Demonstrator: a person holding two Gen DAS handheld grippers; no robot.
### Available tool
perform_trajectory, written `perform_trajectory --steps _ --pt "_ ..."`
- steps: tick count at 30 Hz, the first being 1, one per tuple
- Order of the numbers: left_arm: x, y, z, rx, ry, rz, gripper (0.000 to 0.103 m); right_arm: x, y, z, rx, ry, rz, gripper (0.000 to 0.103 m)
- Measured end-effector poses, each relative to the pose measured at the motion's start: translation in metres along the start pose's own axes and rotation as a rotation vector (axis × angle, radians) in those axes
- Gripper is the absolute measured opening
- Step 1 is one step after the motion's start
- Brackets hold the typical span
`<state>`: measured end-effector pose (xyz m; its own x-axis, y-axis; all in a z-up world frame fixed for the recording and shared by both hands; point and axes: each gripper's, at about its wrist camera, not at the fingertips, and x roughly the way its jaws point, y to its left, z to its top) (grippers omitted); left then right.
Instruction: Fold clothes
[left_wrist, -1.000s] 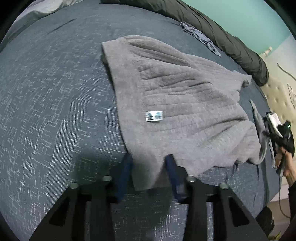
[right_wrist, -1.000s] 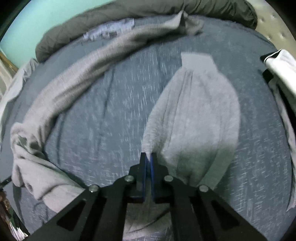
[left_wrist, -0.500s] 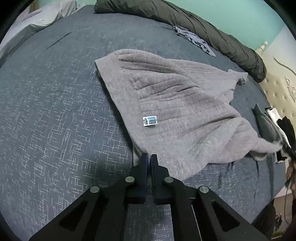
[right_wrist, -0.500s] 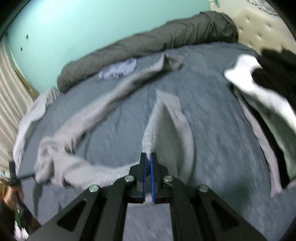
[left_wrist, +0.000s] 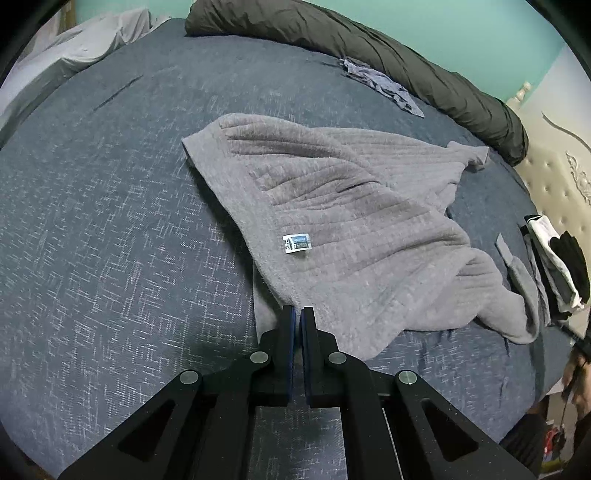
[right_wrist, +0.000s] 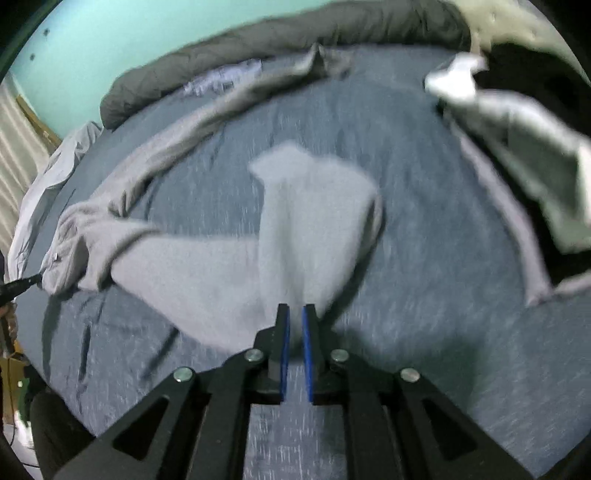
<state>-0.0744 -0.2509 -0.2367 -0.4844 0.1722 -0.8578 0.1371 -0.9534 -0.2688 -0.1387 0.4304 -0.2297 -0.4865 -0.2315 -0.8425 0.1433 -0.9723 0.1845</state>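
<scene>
A grey knitted garment (left_wrist: 351, 206) with a small white label (left_wrist: 296, 243) lies spread on the dark blue bed cover (left_wrist: 110, 229). My left gripper (left_wrist: 296, 310) is shut on its near hem, which rises slightly off the bed. In the blurred right wrist view the same garment (right_wrist: 314, 221) lies in front of my right gripper (right_wrist: 296, 308). Its jaws are opening, with a narrow gap between the blue pads. A folded-over flap of cloth lies just past the tips, and the pads do not press on it. A long sleeve (right_wrist: 207, 110) trails toward the far side.
A dark rolled duvet (left_wrist: 388, 55) lines the far edge of the bed. A small blue-grey garment (left_wrist: 380, 83) lies before it. A black-and-white pile of clothes (left_wrist: 557, 258) sits at the right by the padded headboard (left_wrist: 557, 177). Pale bedding (left_wrist: 85, 44) lies far left.
My left gripper closed on the garment's hem and rose a little. My right gripper carried its part of the cloth across the bed, then its jaws parted and the cloth dropped.
</scene>
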Motion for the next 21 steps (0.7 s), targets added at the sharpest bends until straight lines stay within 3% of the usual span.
perform_trajectory --steps 1,2,8,13,15,16,21 --pt "0.0 0.0 0.0 0.0 0.0 0.001 0.003 -0.001 0.003 0.009 -0.011 -0.012 -0.014 0.046" --pt "0.001 0.001 0.0 -0.002 0.002 0.002 0.003 0.0 0.008 0.02 -0.017 -0.017 -0.027 0.057" --pt "0.006 0.0 -0.002 -0.006 0.009 0.006 0.003 0.048 0.032 0.057 -0.08 0.069 -0.069 0.057" --pt "0.012 0.004 -0.002 -0.003 0.024 0.014 0.003 0.102 0.044 0.063 -0.156 0.149 -0.163 0.057" --pt "0.013 0.007 -0.002 -0.003 0.03 0.019 0.004 0.115 0.043 0.063 -0.163 0.163 -0.186 0.045" --pt "0.014 0.009 -0.002 -0.003 0.032 0.021 0.004 0.121 0.041 0.063 -0.162 0.169 -0.195 0.03" --pt "0.017 0.01 -0.003 -0.005 0.043 0.032 0.004 0.12 0.033 0.061 -0.167 0.153 -0.215 0.005"
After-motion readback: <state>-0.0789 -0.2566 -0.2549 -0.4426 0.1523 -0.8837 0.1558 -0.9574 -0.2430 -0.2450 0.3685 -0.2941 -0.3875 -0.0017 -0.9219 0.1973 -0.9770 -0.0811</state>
